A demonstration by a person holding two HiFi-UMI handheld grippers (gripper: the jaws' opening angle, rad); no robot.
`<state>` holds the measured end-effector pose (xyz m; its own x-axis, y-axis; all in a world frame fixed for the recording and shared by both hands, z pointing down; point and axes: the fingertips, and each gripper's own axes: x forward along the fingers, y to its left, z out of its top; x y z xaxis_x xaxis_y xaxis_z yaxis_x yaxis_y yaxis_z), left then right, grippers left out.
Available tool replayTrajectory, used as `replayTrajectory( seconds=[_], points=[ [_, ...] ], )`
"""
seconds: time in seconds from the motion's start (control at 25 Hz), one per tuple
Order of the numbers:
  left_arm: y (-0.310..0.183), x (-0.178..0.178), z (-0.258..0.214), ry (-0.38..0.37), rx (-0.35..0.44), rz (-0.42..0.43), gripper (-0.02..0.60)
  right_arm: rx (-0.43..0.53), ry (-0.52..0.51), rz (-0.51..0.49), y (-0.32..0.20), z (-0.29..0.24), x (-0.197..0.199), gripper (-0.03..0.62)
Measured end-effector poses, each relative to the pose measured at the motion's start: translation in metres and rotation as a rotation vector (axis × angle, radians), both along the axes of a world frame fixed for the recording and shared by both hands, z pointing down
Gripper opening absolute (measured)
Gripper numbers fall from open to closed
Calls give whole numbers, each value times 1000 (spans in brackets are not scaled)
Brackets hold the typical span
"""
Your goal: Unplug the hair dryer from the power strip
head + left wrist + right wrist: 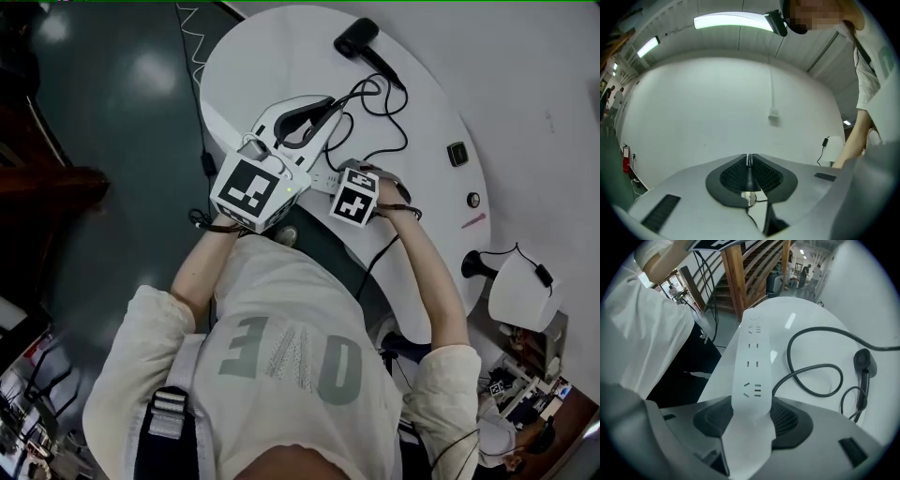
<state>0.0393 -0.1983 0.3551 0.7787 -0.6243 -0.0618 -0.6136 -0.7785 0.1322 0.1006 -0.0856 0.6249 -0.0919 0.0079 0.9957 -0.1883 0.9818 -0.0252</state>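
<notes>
Black cord looping over the worktop just beside the power strip, hair dryer near the far edge, bare surface left of it.

Power strip on table, cord right of it

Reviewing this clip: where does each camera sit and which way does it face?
Head view: on the person's head, facing steeply down at the white table; shows torso, both forearms, left gripper and right gripper.
Left gripper view: on the left gripper, facing level toward a white wall; own jaws pinch the cable, forearm at right.
Right gripper view: on the right gripper, facing down along the power strip its jaws clamp; shirt at left.
Shared: head and right gripper views both show the hair dryer and cable.
</notes>
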Motion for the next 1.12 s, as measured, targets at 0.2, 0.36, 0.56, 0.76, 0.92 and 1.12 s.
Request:
replayTrajectory(
  seconds=[0.2,0.36,0.56,0.76,0.92,1.12],
  points=[
    [7,-3,-4,6,-4,0,44,4,7,5,-1,0,0,253],
    [7,-4,-5,4,-10,6,44,15,6,14,-3,-1,-2,253],
    [5,-1,1,-9,-30,19,44,29,2,26,-3,0,-2,253],
    [0,10,26,-79,-63,30,44,34,-2,33,-2,1,-1,253],
    [-4,20,56,-109,-128,55,44,40,-5,36,-3,0,-2,253],
    [-11,28,92,-152,-188,66,44,47,-19,44,-3,1,-1,253]
  ],
)
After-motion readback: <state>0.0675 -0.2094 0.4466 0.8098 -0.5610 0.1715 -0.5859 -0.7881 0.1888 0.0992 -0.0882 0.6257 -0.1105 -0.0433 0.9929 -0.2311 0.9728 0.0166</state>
